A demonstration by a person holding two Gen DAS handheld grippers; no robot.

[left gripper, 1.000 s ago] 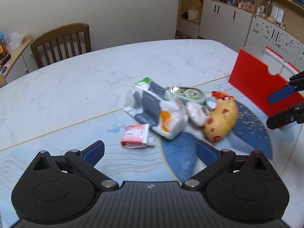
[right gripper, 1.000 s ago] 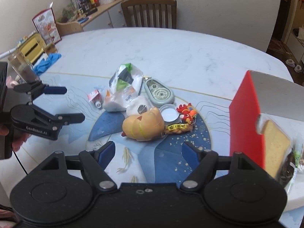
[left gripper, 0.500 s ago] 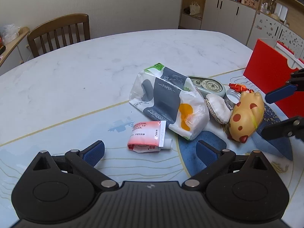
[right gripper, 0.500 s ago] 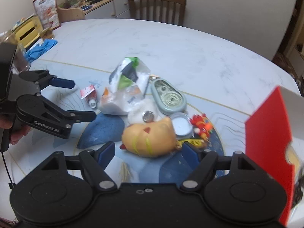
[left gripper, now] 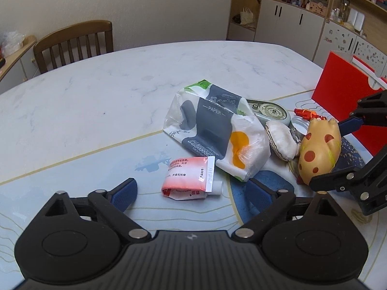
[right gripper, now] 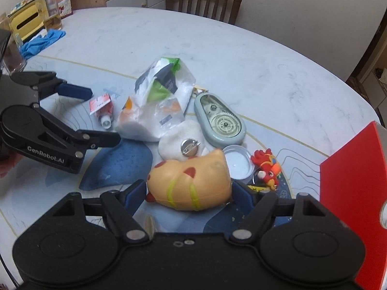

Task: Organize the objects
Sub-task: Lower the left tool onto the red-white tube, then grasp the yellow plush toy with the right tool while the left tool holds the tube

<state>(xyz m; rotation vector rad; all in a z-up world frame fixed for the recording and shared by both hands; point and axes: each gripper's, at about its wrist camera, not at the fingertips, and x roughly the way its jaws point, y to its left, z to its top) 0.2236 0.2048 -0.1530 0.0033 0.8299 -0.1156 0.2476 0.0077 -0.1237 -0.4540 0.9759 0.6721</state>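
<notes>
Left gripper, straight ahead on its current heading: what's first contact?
Likely the folded red tube between the open left gripper fingers, already close. Beyond it lies the tissue pack. Depth is hard to judge.
</notes>
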